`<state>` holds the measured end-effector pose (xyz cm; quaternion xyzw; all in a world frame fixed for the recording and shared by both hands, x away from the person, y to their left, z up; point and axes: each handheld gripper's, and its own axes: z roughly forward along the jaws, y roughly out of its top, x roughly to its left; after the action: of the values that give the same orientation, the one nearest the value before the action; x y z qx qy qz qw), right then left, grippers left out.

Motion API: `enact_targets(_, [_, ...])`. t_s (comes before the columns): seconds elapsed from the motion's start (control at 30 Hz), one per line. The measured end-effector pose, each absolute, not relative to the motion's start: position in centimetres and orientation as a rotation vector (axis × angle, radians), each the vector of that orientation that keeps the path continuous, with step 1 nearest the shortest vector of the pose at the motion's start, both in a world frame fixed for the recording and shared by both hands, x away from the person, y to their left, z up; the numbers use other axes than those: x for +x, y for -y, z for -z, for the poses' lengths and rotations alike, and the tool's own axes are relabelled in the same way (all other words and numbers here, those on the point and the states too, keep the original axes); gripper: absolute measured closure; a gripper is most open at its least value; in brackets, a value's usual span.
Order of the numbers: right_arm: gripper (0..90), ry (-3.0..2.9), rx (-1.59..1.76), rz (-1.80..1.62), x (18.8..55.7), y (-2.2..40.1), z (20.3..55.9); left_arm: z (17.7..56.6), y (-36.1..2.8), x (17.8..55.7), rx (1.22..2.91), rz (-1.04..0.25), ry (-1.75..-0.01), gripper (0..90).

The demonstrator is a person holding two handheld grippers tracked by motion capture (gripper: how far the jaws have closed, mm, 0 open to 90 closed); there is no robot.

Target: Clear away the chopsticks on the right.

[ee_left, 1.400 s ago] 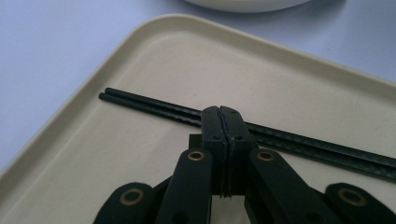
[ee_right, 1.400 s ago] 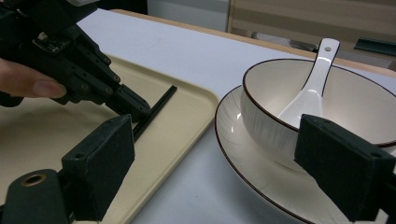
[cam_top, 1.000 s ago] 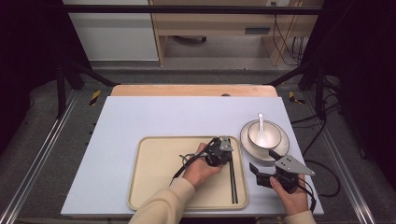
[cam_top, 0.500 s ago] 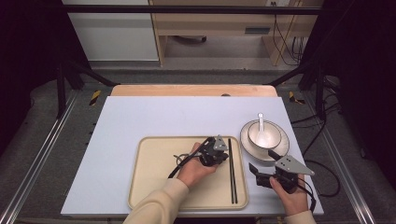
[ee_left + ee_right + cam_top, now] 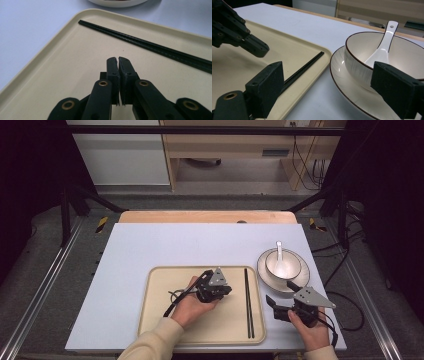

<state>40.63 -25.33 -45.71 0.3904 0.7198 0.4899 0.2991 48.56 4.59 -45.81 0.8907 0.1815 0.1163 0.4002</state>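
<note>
A pair of black chopsticks [image 5: 248, 302] lies along the right side of a beige tray [image 5: 165, 320]. My left gripper [image 5: 229, 290] hovers over the tray's middle, shut with nothing between its jaws, tips pointing toward the chopsticks [image 5: 150, 47]. In the left gripper view the left gripper [image 5: 117, 60] has its pads pressed together just above the tray [image 5: 62, 62]. My right gripper [image 5: 281, 293] stands open on the table between the tray and a plate [image 5: 300, 280]. In the right gripper view the right gripper [image 5: 328, 75] frames the chopsticks [image 5: 304, 68] and a bowl [image 5: 359, 67].
The cream bowl [image 5: 283, 262] holds a white spoon [image 5: 279, 255] and sits on the plate at the right. The spoon [image 5: 382, 45] leans on the bowl's far rim. The pale mat stretches bare behind the tray, with a wooden strip at its far edge.
My left gripper has drawn back a little to the left, away from the chopsticks, still shut. The right gripper has stayed put.
</note>
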Motion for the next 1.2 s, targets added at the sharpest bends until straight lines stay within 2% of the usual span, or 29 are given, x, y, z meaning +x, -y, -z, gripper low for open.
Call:
enact_targets(0.17, [11.4, -1.918, 1.035, -1.295, 40.6, 25.2, 45.8, 45.4, -6.9, 48.3, 2.187, -0.324, -0.505, 78.2])
enact_targets(0.27, [11.3, -1.917, 1.037, -1.291, 40.6, 25.2, 45.8, 45.2, -8.4, 48.2, 2.152, -0.352, -0.526, 64.9])
enact_targets(0.43, [11.1, -1.918, 1.036, -1.292, 40.6, 25.1, 45.8, 44.6, -10.9, 47.7, 2.096, -0.39, -0.552, 49.1])
enact_targets(0.83, [10.4, -1.92, 1.038, -1.291, 40.6, 25.0, 45.9, 44.3, -16.6, 46.1, 1.966, -0.466, -0.6, 19.6])
enact_targets(0.97, [10.0, -1.911, 1.039, -1.308, 40.6, 25.1, 45.8, 44.3, -18.7, 45.7, 1.912, -0.499, -0.618, 12.6])
enact_targets(1.2, [9.8, -1.911, 1.038, -1.306, 40.6, 25.1, 45.8, 44.2, -21.6, 44.8, 1.83, -0.545, -0.641, 7.4])
